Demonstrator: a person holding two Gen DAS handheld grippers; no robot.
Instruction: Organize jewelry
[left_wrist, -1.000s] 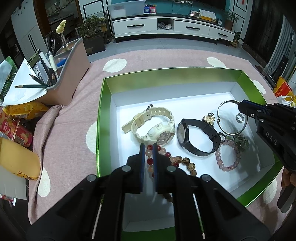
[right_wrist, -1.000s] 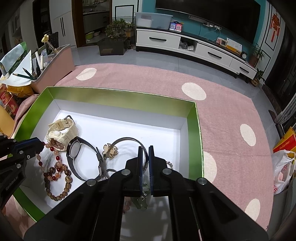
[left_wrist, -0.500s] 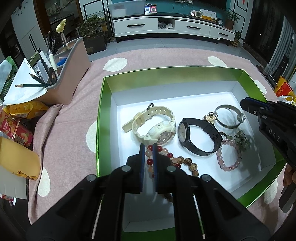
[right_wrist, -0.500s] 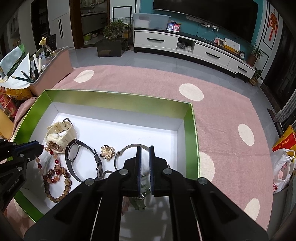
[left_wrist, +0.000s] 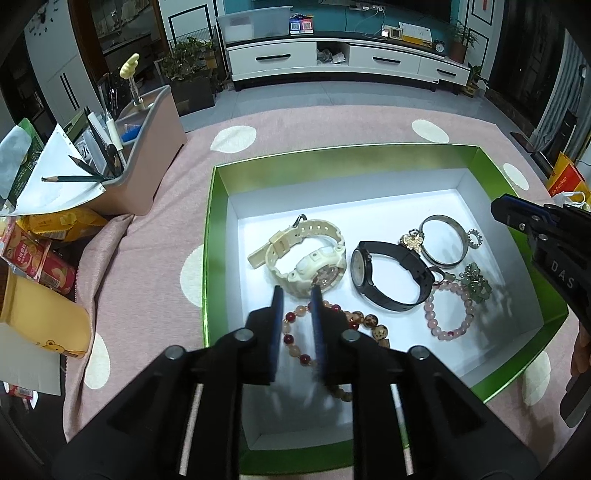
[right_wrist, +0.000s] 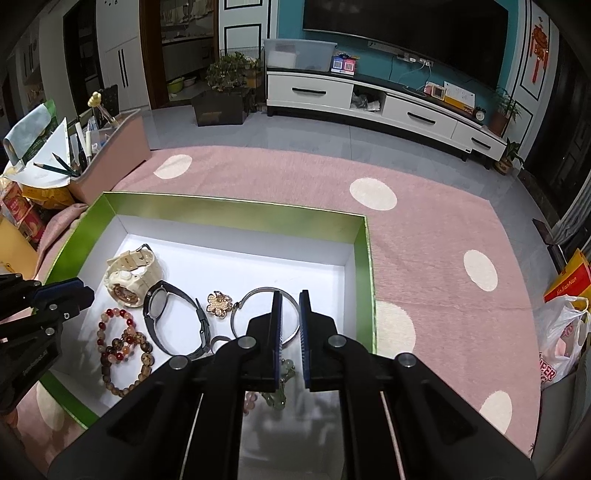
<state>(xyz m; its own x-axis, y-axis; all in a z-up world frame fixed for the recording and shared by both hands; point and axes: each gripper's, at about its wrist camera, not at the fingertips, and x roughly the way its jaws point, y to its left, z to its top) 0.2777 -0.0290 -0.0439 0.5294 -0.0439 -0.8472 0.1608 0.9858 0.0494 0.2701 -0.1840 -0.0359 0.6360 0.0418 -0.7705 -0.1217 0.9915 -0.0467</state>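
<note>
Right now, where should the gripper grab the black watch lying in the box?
Probably the black watch is best pinched on its strap loop, coming down from above. It lies on its side, so the band stands up as a thin arch clear of the box floor, with its far part nearly touching the gold flower charm.

A: Where is the left wrist camera looking from?

B: It is sitting behind its own tool (left_wrist: 297, 295), tilting steeply down and looking close into the green box (left_wrist: 332, 158), with the TV cabinet (left_wrist: 332, 59) far beyond.

A: And the right one?

B: It is riding behind its tool (right_wrist: 288, 299), facing likewise from the box's (right_wrist: 236, 214) other side. Both are sharing the box, the cream watch (left_wrist: 310, 254) (right_wrist: 131, 277) and each other's tool.
</note>
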